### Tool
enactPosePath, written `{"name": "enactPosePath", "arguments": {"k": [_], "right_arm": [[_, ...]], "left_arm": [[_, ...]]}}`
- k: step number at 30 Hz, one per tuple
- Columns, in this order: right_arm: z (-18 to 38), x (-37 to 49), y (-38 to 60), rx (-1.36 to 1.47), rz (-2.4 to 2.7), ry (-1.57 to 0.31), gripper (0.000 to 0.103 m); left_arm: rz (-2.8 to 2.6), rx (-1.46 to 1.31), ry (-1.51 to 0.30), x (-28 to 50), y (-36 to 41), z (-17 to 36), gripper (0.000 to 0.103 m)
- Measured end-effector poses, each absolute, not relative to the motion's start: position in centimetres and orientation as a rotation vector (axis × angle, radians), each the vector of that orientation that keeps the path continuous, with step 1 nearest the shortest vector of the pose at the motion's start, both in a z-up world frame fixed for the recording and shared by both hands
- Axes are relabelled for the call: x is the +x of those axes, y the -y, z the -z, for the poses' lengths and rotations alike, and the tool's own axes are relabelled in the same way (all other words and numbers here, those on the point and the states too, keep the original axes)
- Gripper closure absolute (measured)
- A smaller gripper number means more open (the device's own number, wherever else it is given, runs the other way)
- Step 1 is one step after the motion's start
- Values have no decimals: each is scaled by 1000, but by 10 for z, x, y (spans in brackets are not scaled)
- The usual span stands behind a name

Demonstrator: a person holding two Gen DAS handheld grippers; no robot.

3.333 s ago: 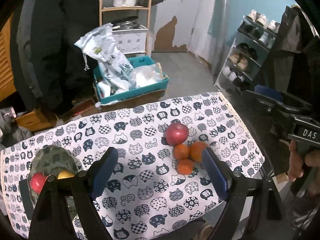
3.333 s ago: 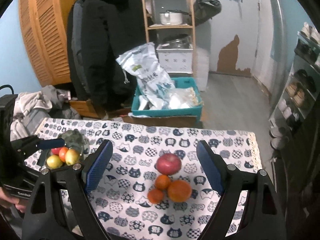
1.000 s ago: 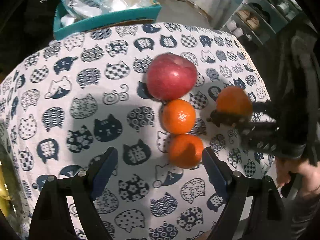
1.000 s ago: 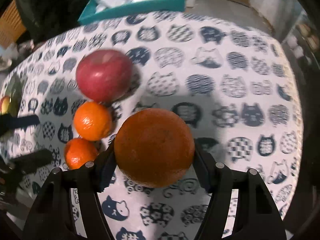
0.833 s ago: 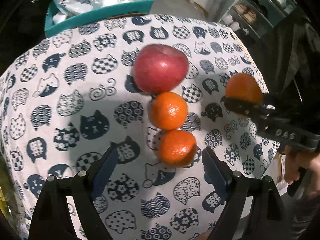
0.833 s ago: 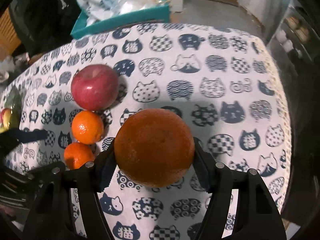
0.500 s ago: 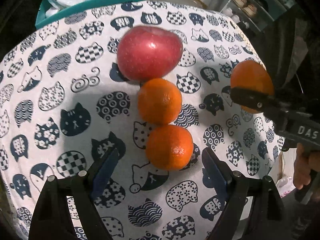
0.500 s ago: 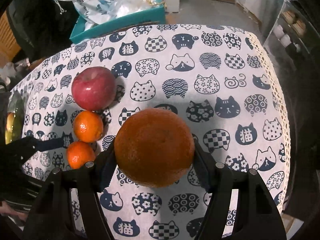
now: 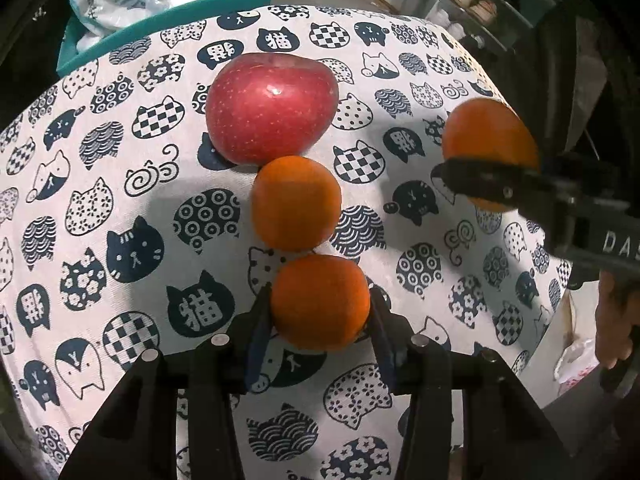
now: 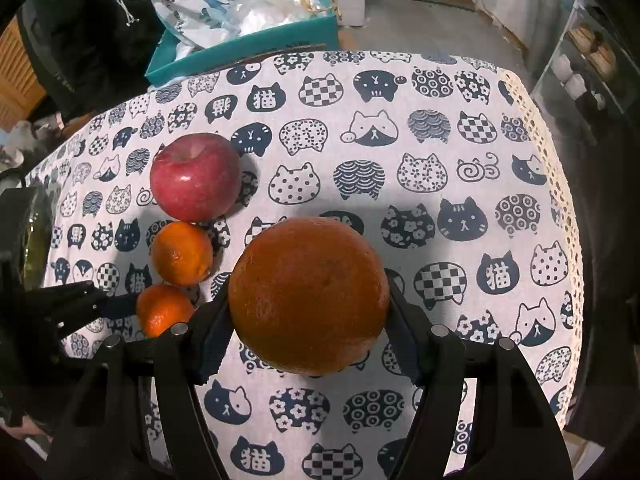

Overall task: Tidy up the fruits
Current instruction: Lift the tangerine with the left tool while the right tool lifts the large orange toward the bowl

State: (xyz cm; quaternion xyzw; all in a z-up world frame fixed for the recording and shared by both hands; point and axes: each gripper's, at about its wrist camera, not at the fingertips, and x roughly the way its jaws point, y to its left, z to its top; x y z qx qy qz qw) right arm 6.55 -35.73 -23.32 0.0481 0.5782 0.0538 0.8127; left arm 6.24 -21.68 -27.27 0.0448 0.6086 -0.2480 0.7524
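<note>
Now the left gripper (image 9: pixel 320 312), jaws just closed, clamps the nearest small round tangerine (image 9: pixel 319 302) on the cat-print tablecloth (image 9: pixel 120 168); the right gripper (image 10: pixel 308 300) grips a large orange (image 10: pixel 308 294) above it.

Both tools are matte black plastic with angular, branching arms. The left gripper (image 9: pixel 320 320) carries dark blue ribbed pads (image 9: pixel 256 334) on the inner faces of its fingers, and round silver screw heads (image 9: pixel 219 339) sit on the finger joints. The right gripper (image 10: pixel 308 316) is built alike, with the same blue pads (image 10: pixel 212 340) and silver screws (image 10: pixel 440 330). Seen from the left wrist camera, its body bears white letters reading "DAS" (image 9: pixel 620 245), perhaps cut short by the edge of view. A hand (image 9: pixel 614 320) shows beneath it, no sleeve being visible
</note>
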Motion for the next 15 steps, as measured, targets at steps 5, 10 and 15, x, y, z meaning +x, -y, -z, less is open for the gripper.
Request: {"name": "enactPosePath", "arguments": {"k": [5, 10, 15], "right_arm": [[223, 64, 357, 97, -113, -1205, 35], [205, 60, 351, 78, -118, -1157, 35], [179, 56, 339, 63, -140, -1093, 35]], "left_arm": [[530, 90, -1296, 62, 205, 255, 56], [510, 76, -1237, 64, 191, 228, 56], [476, 71, -1168, 65, 179, 199, 57]]}}
